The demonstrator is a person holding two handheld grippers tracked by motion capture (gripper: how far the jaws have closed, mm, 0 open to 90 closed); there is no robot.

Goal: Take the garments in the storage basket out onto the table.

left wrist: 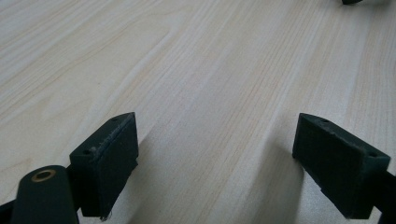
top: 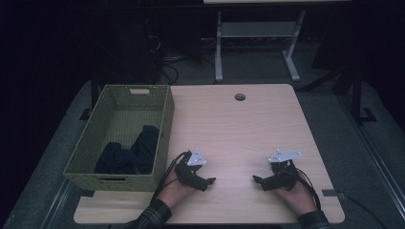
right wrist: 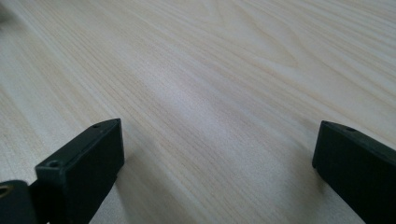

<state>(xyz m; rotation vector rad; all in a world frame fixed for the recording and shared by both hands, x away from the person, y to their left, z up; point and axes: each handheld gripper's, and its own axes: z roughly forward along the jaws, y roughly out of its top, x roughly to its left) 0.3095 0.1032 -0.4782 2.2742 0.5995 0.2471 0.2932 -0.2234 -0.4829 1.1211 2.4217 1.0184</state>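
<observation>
Basket (top: pixel 114 102) at far left holds dark clothing (top: pixel 129 152); we rest left gripper (top: pixel 210 181) and right gripper (top: pixel 255 180) released on tabletop (top: pixel 229 124).

Desk (top: pixel 248 124): light wood, round hole (top: pixel 239 97) near far edge.
Frame (top: pixel 258 43): grey, on the floor beyond the desk.

We see a pale, wood-grained table (top: pixel 239 133) carrying an olive-green woven basket (top: pixel 165 119) with dark navy cloth (top: pixel 138 150) inside. Both grippers, left (top: pixel 210 181) and right (top: pixel 255 180), are black with grey plates, and the sleeve (top: pixel 154 215) is plaid.
</observation>
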